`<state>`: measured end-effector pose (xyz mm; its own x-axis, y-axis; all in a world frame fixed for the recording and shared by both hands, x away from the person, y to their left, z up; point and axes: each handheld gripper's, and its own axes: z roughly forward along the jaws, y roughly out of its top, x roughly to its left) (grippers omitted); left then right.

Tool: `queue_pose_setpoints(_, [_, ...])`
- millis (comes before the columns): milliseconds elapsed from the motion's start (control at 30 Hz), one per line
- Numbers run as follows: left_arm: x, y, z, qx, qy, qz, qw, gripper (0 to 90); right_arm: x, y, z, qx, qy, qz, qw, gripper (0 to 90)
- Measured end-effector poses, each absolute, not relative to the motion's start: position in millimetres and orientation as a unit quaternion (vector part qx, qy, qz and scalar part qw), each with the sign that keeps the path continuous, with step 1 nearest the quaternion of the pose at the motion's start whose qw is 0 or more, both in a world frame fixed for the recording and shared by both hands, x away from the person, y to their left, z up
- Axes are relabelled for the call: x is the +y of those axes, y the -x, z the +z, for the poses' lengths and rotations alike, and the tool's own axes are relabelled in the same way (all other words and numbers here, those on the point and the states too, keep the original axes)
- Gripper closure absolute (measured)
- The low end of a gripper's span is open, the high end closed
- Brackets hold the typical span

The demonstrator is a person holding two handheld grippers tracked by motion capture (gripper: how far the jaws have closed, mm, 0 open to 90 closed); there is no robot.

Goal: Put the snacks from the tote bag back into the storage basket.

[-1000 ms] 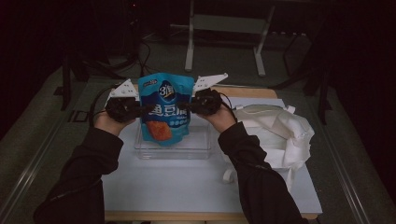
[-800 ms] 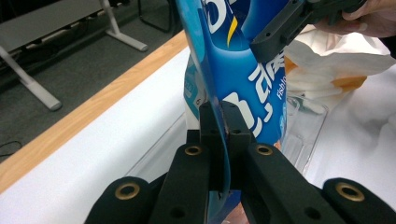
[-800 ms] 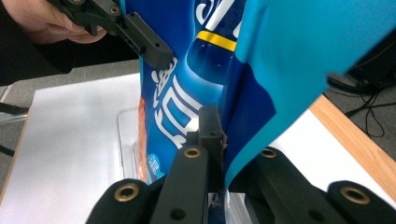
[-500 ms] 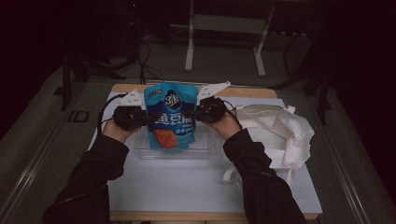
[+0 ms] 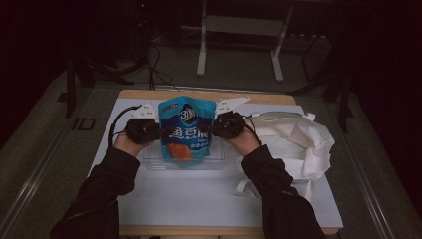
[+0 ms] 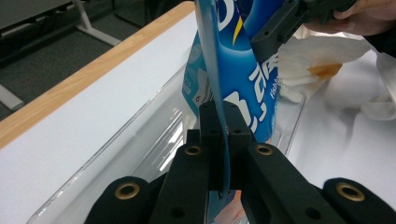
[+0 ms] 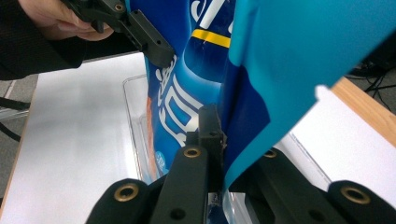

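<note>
The table (image 5: 199,199) carries a white surface with a wooden edge along its far side. A white cloth bag (image 5: 298,142) lies crumpled on the right portion of the table, near the person's right forearm.

A clear plastic tray (image 5: 219,162) sits at the centre of the table, between the two hands. In the left gripper view its transparent wall (image 6: 140,135) runs alongside the pouch.

A blue snack pouch (image 5: 187,130) stands upright over the tray, its lower end inside the tray outline. White lettering and an orange patch mark its front face.

The left gripper (image 5: 160,133) is clamped on the left edge of the pouch. In the left gripper view the jaws press together with the thin pouch edge (image 6: 219,93) between them.

The right gripper (image 5: 213,130) is clamped on the right edge of the pouch. In the right gripper view the pouch film (image 7: 243,116) passes between the closed jaws, and the opposite gripper (image 7: 161,51) grips the far edge.
</note>
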<state>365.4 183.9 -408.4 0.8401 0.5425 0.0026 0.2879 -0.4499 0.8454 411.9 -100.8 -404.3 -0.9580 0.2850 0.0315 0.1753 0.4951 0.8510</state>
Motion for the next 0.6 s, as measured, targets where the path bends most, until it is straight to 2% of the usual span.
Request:
queue_pose_setpoints(433, [189.6, -355.2, -419.1, 0.234, -0.833, 0.130, 0.485, 89.4, -105.8, -406.1, -413.2, 0.859, -0.123, 0.496, 0.042, 87.1])
queue_pose_setpoints(600, [188.4, -349.9, -419.8, 0.230, -0.833, 0.143, 0.483, 88.8, -107.3, -401.7, -414.6, 0.855, -0.122, 0.502, 0.049, 86.6])
